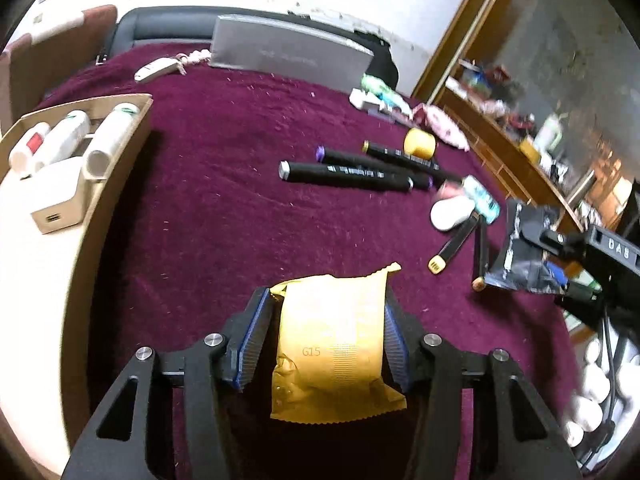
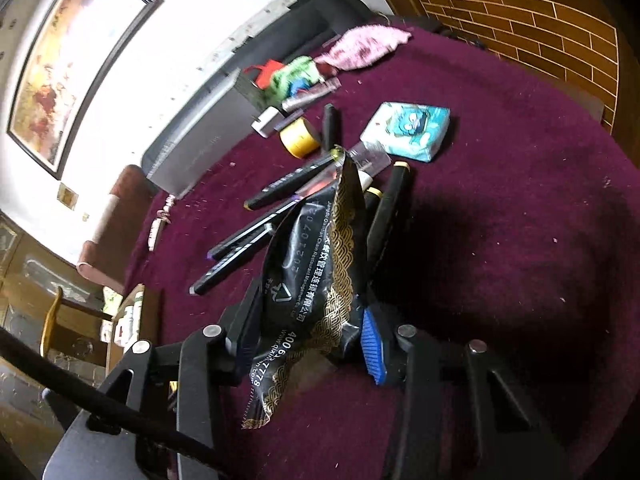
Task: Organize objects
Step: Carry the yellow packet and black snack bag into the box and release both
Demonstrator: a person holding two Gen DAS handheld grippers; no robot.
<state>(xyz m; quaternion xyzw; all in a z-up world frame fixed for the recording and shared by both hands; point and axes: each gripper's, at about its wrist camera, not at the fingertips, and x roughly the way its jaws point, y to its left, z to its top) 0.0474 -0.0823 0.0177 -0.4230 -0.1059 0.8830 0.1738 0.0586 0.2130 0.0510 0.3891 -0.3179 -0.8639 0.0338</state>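
A yellow foil packet [image 1: 332, 344] marked G15 sits upright between the blue-edged pads of my left gripper [image 1: 326, 300], which is shut on it just above the maroon tablecloth [image 1: 200, 208]. My right gripper [image 2: 310, 304] is shut on a crumpled black packet with gold print [image 2: 316, 256], held off the cloth. In the left wrist view that black packet [image 1: 520, 248] hangs at the right edge of the table. Several black markers [image 1: 348, 172] lie loose mid-table, and the right wrist view shows these markers [image 2: 280, 190] just beyond the black packet.
A cardboard box [image 1: 120, 160] with white bottles [image 1: 68, 136] stands at the left. A grey case [image 1: 288, 50] lies at the back. A yellow tape roll [image 2: 298, 136], a blue tissue pack [image 2: 408, 130] and a pink cloth [image 2: 364, 46] lie past the markers.
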